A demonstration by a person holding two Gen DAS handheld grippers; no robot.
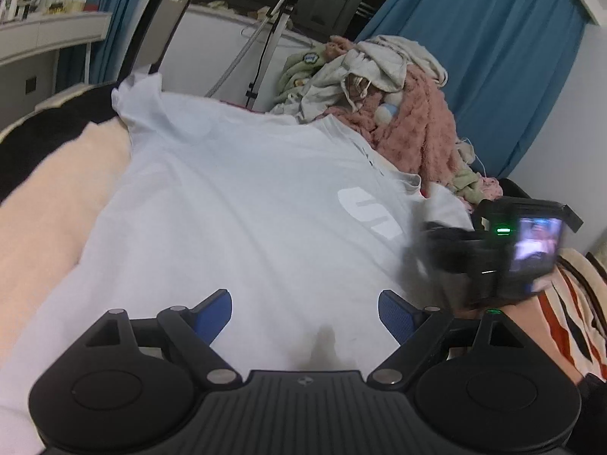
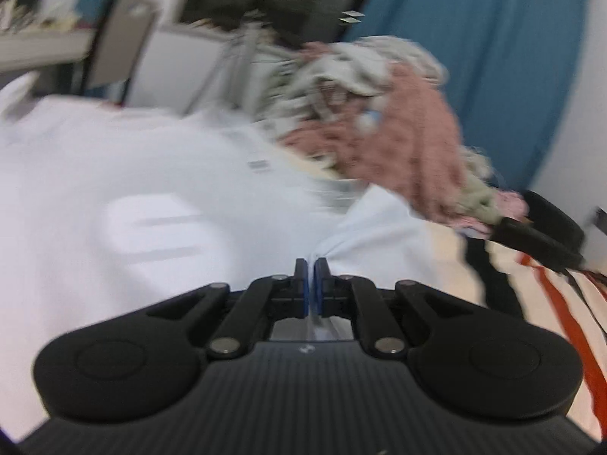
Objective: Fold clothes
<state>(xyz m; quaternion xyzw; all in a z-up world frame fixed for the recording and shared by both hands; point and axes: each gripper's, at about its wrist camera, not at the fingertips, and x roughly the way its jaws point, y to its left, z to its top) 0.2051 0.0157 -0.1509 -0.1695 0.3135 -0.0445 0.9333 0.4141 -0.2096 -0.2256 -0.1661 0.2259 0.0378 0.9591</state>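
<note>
A pale blue T-shirt [image 1: 235, 204] with a white logo [image 1: 370, 212] lies spread flat on the bed, collar toward the right. My left gripper [image 1: 305, 309] hovers open just above its near part, nothing between the blue pads. My right gripper [image 2: 312, 269] is shut on a pinched fold of the same T-shirt [image 2: 379, 223], at its right sleeve side; this view is motion-blurred. In the left wrist view the right gripper [image 1: 425, 242] shows blurred at the shirt's right edge.
A heap of unfolded clothes [image 1: 390, 106], pink fleece and grey-green pieces, is piled at the far right of the bed. A cream blanket [image 1: 49, 204] lies left of the shirt. Blue curtains [image 1: 493, 76], a dark chair [image 1: 148, 34] and a white desk [image 1: 49, 34] stand behind.
</note>
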